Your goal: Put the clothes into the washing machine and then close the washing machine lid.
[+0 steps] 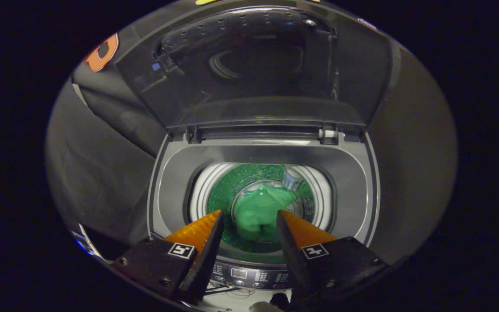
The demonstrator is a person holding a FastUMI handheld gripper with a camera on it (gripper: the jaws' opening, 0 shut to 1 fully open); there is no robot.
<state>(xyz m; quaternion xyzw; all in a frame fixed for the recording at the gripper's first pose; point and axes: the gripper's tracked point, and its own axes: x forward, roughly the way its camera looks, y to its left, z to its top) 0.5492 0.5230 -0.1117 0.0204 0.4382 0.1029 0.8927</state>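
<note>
I held my gripper [249, 216] above the front edge of the washing machine [353, 173], looking down along the fingers into the tub. The fingers stood well apart and had hold of nothing; there was only open air between them, and through that gap I could see straight down to the clothes.

The green garment [260, 212] lay bunched at the bottom of the drum [228, 190], below and just beyond my fingertips, clear of both of them. It seemed to sit wholly inside the drum, with nothing draped over the rim as far as I could tell. A pale cylindrical part [292, 178] stood against the drum's far wall, beyond the garment; I could not tell what it was. So I judged the first half of the job done: the clothes were in the machine and I had let go of them.

The second half was not done. The lid [267, 69] stood raised on its hinge at the back of the opening, well beyond my fingers and tilted up and away from me, its inner face turned towards the camera. The control panel [249, 274] ran just under my fingers, nearer to me than the tub.

What was left, in my judgement, was to reach past the opening to the lid's upper edge, bring it forward and down, and see it seated flat over the tub.
</note>
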